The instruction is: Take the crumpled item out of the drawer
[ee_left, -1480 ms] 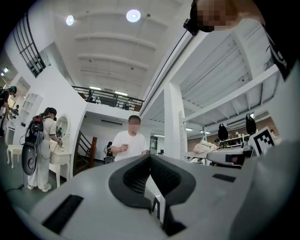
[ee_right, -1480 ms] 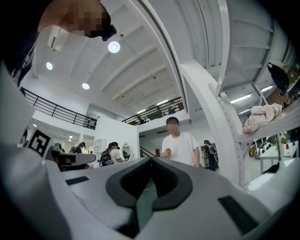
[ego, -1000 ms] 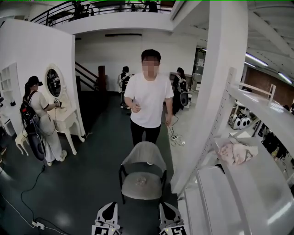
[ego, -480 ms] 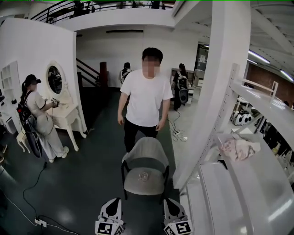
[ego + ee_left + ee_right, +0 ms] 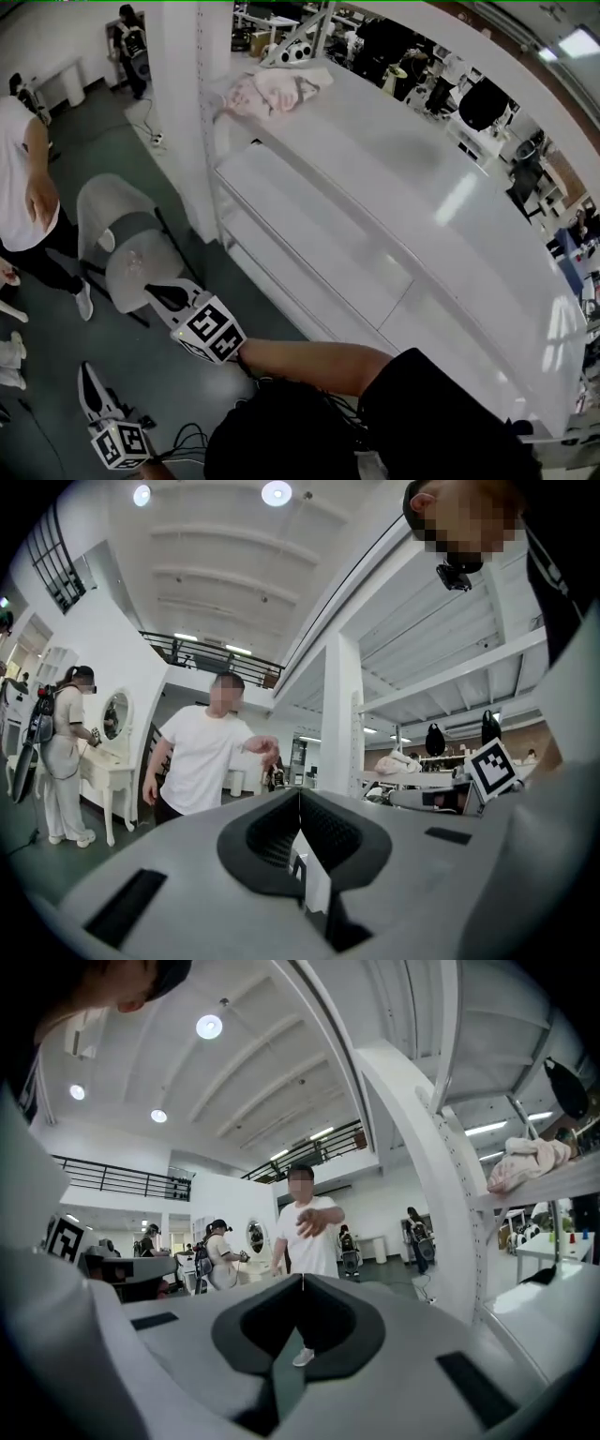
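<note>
Seemingly at the approach: held left gripper point(image 5: 300, 794) and right gripper point(image 5: 302, 1279) well short of the shut drawer point(image 5: 309, 234), with jaws of both pressed together, empty. Spotted pink crumpled cloth point(image 5: 272, 92) at the far corner of the cabinet top point(image 5: 394, 159). Next, probably, needed reaching the drawer front.

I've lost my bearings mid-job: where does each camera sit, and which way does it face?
Head view: on the person's head, looking steeply down at the white shelf unit and grey chair; forearm, left gripper and right gripper show.
Left gripper view: on the left gripper, facing across the room at a person in a white T-shirt; shut jaws show.
Right gripper view: on the right gripper, facing likewise; shut jaws show.
Shared: all show the pink crumpled cloth on the shelf.
</note>
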Available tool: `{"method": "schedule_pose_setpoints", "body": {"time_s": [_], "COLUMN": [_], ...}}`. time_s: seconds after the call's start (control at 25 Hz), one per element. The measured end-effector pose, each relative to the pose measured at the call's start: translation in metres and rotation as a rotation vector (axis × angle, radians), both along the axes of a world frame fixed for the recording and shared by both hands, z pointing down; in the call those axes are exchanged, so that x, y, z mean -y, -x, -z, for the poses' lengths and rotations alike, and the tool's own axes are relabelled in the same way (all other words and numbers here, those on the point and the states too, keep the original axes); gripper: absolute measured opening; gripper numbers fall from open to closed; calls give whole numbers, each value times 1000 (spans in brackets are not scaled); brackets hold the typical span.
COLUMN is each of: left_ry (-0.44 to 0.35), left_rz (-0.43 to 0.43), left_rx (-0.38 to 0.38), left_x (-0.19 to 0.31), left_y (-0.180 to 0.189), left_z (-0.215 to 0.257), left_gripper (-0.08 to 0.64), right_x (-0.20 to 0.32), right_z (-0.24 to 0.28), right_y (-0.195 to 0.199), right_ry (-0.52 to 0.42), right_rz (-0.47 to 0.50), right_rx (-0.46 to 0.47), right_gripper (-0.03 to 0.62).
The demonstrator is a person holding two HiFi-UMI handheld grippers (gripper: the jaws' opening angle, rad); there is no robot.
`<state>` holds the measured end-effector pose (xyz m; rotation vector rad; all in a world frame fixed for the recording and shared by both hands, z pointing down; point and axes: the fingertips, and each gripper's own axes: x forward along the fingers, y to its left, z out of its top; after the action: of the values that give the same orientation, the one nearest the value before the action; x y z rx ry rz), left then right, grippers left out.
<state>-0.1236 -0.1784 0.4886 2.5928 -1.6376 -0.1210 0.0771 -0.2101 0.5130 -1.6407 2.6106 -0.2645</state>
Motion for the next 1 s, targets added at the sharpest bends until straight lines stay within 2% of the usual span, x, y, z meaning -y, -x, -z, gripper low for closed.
{"method": "schedule_pose_setpoints", "body": {"time_s": [0.12, 0.28, 0.52, 0.8, 1.0], "left_ry": [42, 40, 42, 35, 25], "left_rz": [1, -1, -11, -15, 21], "left_rx": [4, -7, -14, 13, 11], "left_x": [-4, 0, 4, 4, -5], "left_y": [11, 10, 16, 5, 22], "left_z": [-10, -9, -16, -15, -11], "left_gripper": [25, 25, 25, 25, 25], "right_x": [-4, -1, -1, -16, -25], "right_z": [-12, -14, -13, 30, 38], "right_y": [-8, -19, 2, 19, 55], "right_ry": [48, 52, 27, -111, -152], "right_rz": [-26, -62, -54, -64, 14], "right_rx": [-4, 2, 3, -39, -61], "right_gripper": [26, 26, 26, 26, 26]}}
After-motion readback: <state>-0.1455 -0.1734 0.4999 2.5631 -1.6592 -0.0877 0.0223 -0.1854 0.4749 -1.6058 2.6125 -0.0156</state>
